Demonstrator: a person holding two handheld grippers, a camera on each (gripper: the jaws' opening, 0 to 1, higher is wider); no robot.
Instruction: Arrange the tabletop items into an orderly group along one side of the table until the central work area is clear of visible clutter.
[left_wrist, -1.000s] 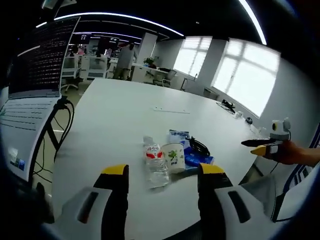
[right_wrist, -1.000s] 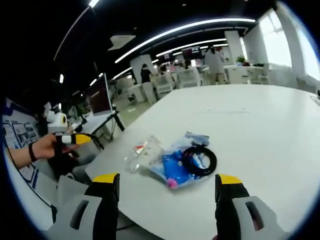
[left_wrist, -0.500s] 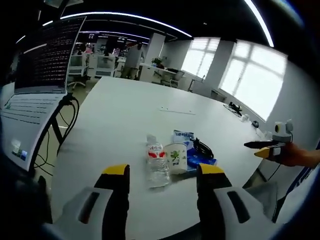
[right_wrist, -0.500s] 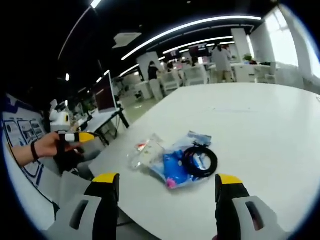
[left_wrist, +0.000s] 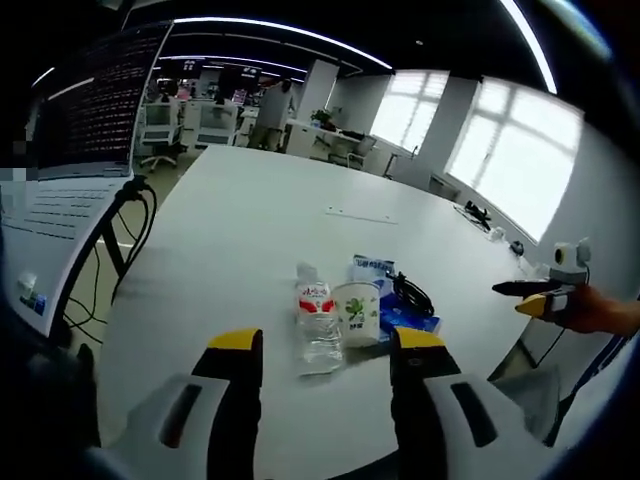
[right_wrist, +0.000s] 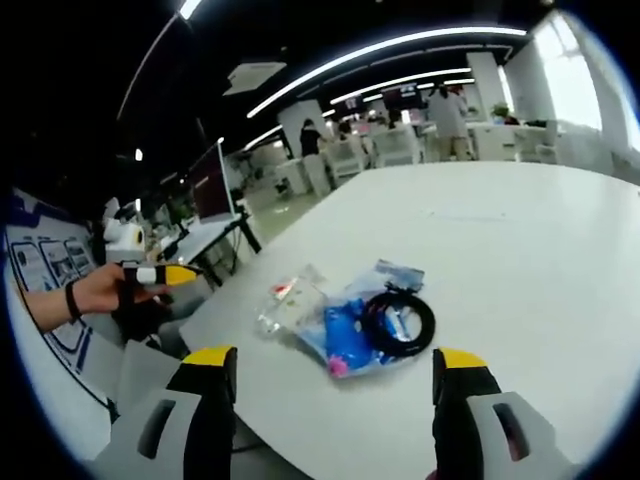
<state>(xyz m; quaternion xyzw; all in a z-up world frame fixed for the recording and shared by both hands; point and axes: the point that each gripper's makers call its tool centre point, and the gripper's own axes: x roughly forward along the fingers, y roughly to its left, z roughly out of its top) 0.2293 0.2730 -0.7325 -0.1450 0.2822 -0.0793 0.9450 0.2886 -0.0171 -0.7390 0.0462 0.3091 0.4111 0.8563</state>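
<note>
Not much has changed over the last second: both views drift a little, but the clutter itself hasn't budged, so the tidy-up hasn't really started yet. In the left gripper view the left tongs (left_wrist: 325, 345) sit wide open with nothing in them, hovering short of the pile, which is dead ahead at 12 o'clock. That pile is a clear water bottle (left_wrist: 316, 320) lying on its side, a paper cup (left_wrist: 357, 312) touching it at its 3 o'clock, and a blue packet (left_wrist: 400, 318) with a black cable coil (left_wrist: 408, 293) on top. The right tongs (right_wrist: 335, 365) are also spread wide and empty, still holding off near the bench (right_wrist: 520, 240) edge, with the packet and cable at about 12 o'clock. Everything's already bunched close to one edge, so my guess is the next job is just nudging the group tighter along that side.
</note>
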